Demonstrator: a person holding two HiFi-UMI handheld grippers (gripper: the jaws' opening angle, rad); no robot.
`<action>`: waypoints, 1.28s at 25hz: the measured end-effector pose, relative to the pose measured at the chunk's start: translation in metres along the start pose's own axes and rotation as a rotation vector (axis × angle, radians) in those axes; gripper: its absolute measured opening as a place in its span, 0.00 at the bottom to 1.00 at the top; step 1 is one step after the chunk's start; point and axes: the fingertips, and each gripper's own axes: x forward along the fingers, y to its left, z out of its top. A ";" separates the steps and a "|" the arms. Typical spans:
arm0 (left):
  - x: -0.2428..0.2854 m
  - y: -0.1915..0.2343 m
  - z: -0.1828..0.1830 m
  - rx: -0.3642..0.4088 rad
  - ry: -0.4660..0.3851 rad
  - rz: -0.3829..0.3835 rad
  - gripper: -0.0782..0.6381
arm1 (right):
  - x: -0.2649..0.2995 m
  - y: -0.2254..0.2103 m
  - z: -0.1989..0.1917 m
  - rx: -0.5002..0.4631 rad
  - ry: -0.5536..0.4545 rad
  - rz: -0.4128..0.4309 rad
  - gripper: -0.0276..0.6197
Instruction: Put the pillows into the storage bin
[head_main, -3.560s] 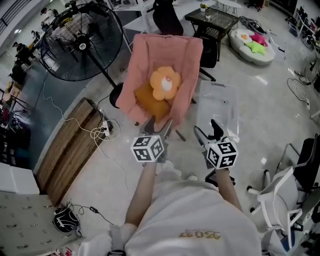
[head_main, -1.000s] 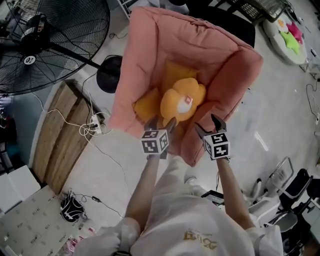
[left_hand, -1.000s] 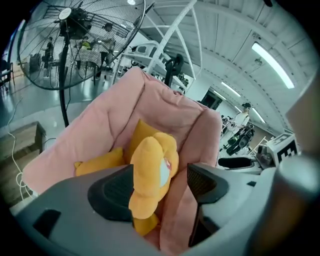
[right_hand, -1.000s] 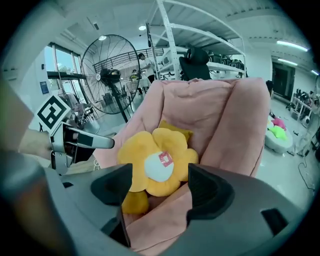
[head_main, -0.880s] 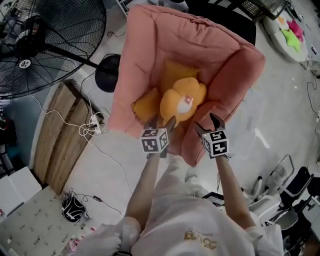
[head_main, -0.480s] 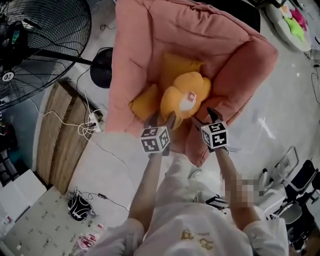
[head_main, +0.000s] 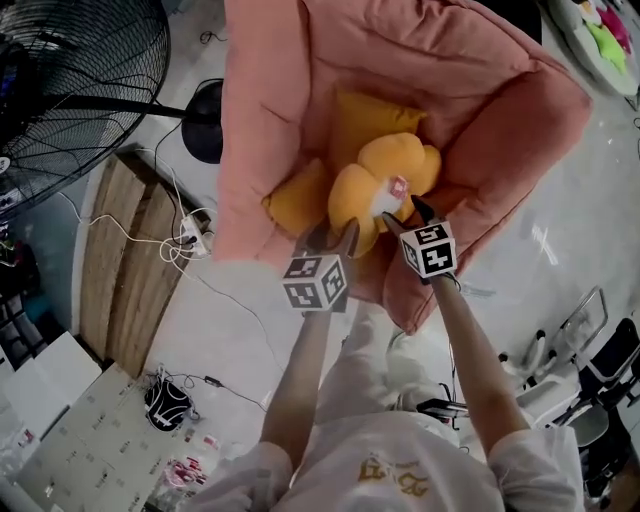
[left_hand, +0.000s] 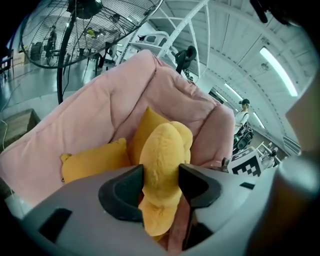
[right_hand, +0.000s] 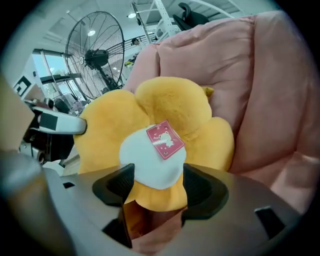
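Note:
An orange flower pillow (head_main: 385, 185) with a white centre and a red tag lies on the seat of a pink padded chair (head_main: 300, 60). A square orange pillow (head_main: 300, 195) leans behind it to the left. My left gripper (head_main: 335, 235) is at the flower pillow's left petal. In the left gripper view its jaws have just been closing and the pads (left_hand: 132, 182) pinch the petal (left_hand: 162, 150). My right gripper (head_main: 400, 215) is at the front of the pillow. Its jaws have just been closing a little but stand open around the lower petal (right_hand: 155, 195). No storage bin is in view.
A large black floor fan (head_main: 70, 80) stands to the left of the chair. A wooden board (head_main: 120, 260) and a power strip with cables (head_main: 190, 235) lie on the floor beside it. White chair frames (head_main: 580, 350) stand at the right.
Both grippers have come down and forward onto the flower pillow. The left jaws have closed on its left petal. The right gripper has reached the pillow's front petal.

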 end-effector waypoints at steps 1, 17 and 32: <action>0.001 0.000 0.000 -0.006 0.003 -0.005 0.43 | 0.004 0.000 0.001 0.000 -0.002 0.004 0.53; 0.005 0.002 -0.006 -0.026 0.015 -0.040 0.27 | 0.016 0.011 0.005 -0.099 0.077 0.102 0.17; -0.039 -0.008 0.009 0.007 -0.005 -0.047 0.24 | -0.027 0.044 0.017 -0.158 0.056 0.077 0.14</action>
